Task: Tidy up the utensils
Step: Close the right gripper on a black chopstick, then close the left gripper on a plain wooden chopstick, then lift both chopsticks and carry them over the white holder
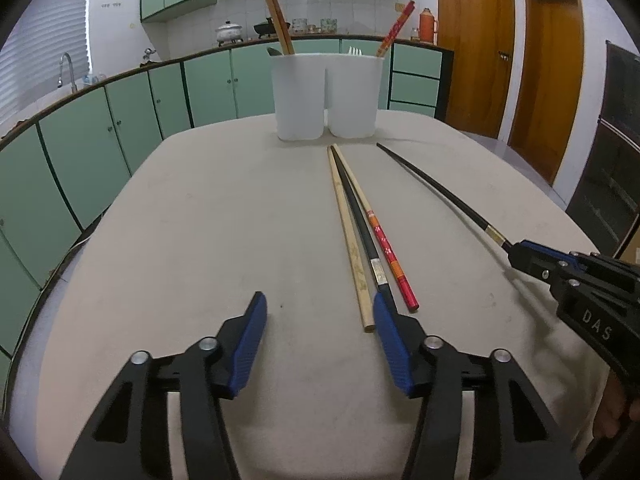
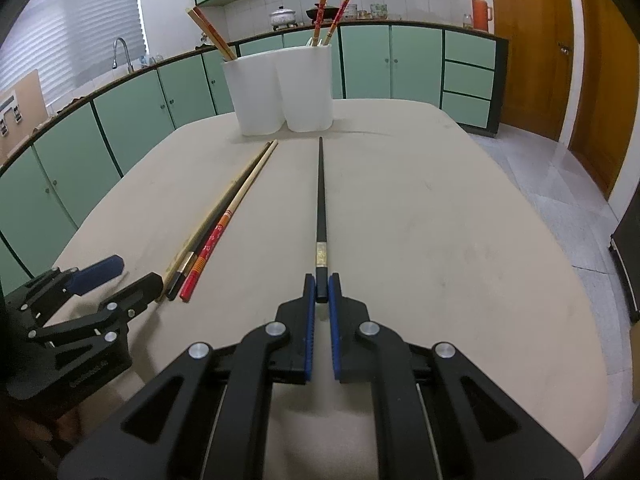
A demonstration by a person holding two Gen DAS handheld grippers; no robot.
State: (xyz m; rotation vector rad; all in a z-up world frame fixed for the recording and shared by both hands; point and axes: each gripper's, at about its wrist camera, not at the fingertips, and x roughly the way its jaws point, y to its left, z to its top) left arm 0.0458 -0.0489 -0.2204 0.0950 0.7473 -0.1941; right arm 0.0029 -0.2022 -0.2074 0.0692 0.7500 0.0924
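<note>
A: Clamping the black chopstick (image 2: 321,200) by its thick end was the right hand-held gripper (image 2: 321,289), pads pressed tight on both sides, shaft pointing straight ahead toward the white holder (image 2: 280,88).

B: Lifted or lying flat?

A: Could not tell from either view; tip seemed close to the bench (image 2: 420,220), short of the holder's base.

B: And the left hand-held gripper (image 1: 318,312)?

A: Stood partly open, nothing between the pads. Hovered low over the bench with its right finger (image 1: 390,340) just at the near ends of three loose chopsticks.

B: Which three?

A: Pale wooden chopstick (image 1: 348,236), second black chopstick (image 1: 360,220) and red patterned chopstick (image 1: 384,240), lying side by side and touching, far tips converging just before the holder.

B: Holder itself?

A: Two compartments, at the far end of the bench. Brown chopsticks (image 2: 210,32) leaned out of the left one, red chopsticks (image 2: 328,10) out of the right, beside a white fork (image 1: 354,52).
</note>
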